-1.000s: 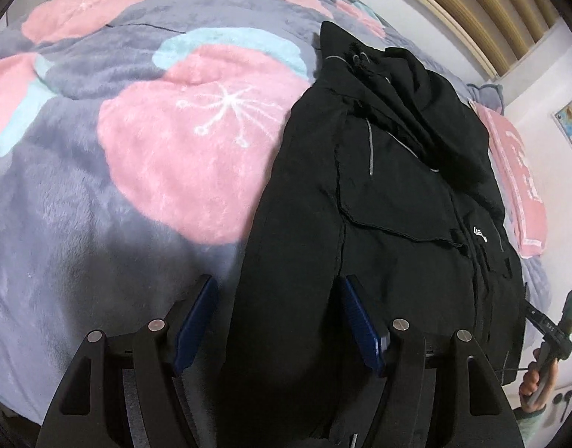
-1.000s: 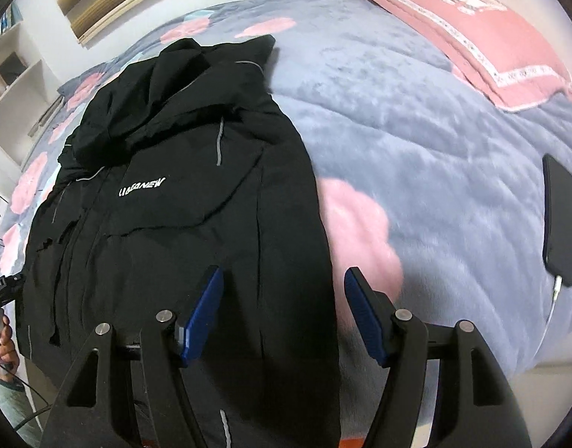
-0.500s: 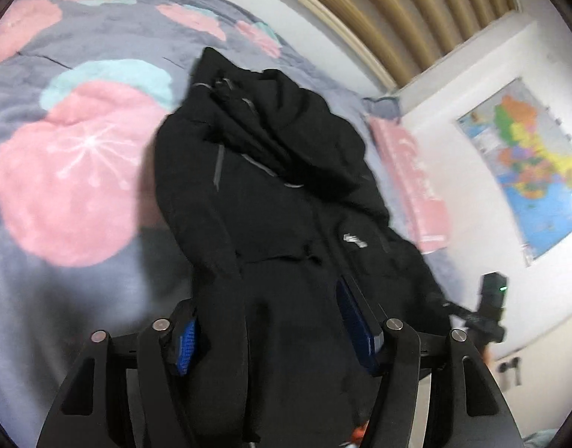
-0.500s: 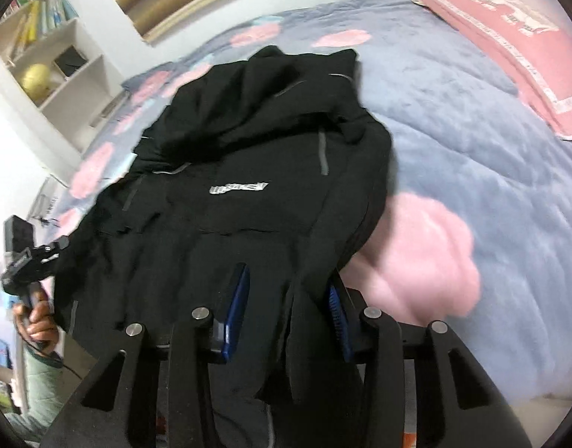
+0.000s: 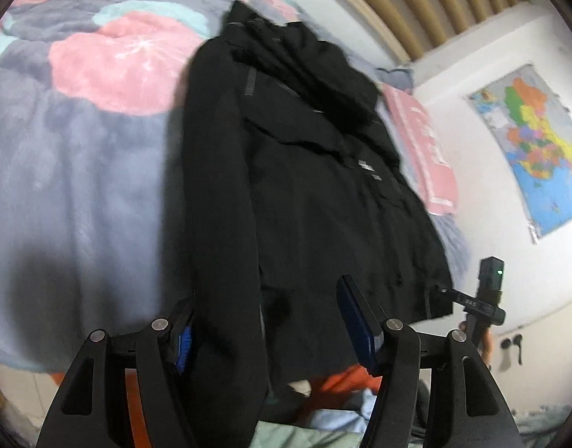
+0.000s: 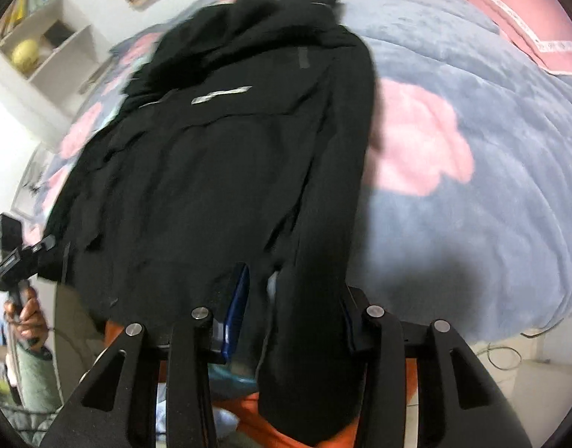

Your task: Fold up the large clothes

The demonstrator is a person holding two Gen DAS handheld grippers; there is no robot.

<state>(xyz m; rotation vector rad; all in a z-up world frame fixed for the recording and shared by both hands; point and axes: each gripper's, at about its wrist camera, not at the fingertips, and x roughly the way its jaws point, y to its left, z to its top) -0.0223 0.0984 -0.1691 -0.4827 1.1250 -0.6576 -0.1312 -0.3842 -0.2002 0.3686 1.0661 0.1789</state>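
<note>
A large black hooded jacket (image 5: 308, 171) lies on the bed, its hem lifted off the bed's near edge; it also shows in the right wrist view (image 6: 226, 156). My left gripper (image 5: 271, 321) has its jaws around the jacket's left sleeve and hem; the blue pads (image 5: 355, 321) stand wide with the cloth hanging between them. My right gripper (image 6: 291, 310) is shut on the jacket's right sleeve and hem, with cloth bunched between its pads (image 6: 239, 310). The other gripper shows at the edge of each view (image 5: 485, 298) (image 6: 13, 254).
The bed has a grey blanket with pink and teal blotches (image 5: 80, 156) (image 6: 472, 194). A pink pillow (image 5: 424, 145) lies at the head. A wall map (image 5: 536, 142) and a white shelf (image 6: 43, 52) flank the bed. Orange cloth (image 5: 345, 380) shows below.
Both grippers have closed in on the jacket's lower sleeves and hem and lifted them up and back off the bed edge. The views tilted upward, showing the walls.
</note>
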